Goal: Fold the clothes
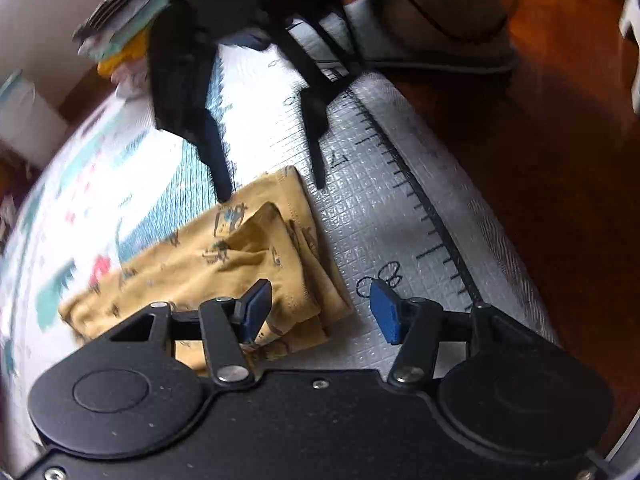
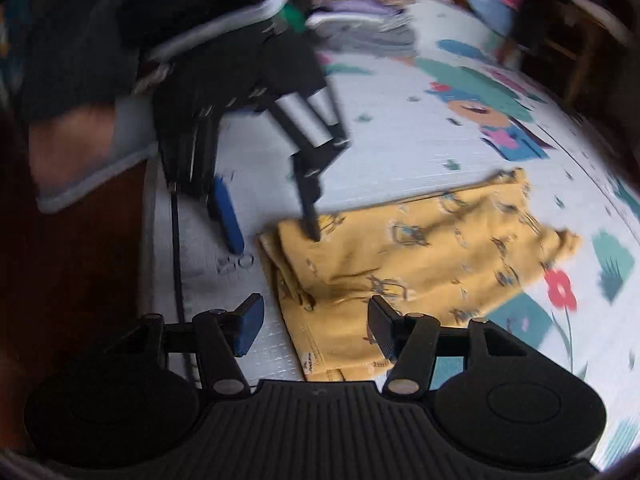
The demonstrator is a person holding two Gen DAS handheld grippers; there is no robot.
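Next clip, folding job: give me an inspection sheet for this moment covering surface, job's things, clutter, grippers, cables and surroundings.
Surface: padded play mat with cartoon prints and a ruler-marked edge.
Job's things: mustard printed garment, partly folded, lying flat on the mat.
Clutter: stack of folded clothes at the mat's far end.
Grippers: left hand-held gripper open, one pad over the garment's edge, not pinching it; right hand-held gripper open over the same garment's edge.
Cables: dark cord on the floor beyond the mat.
Surroundings: wooden floor; views blurred.
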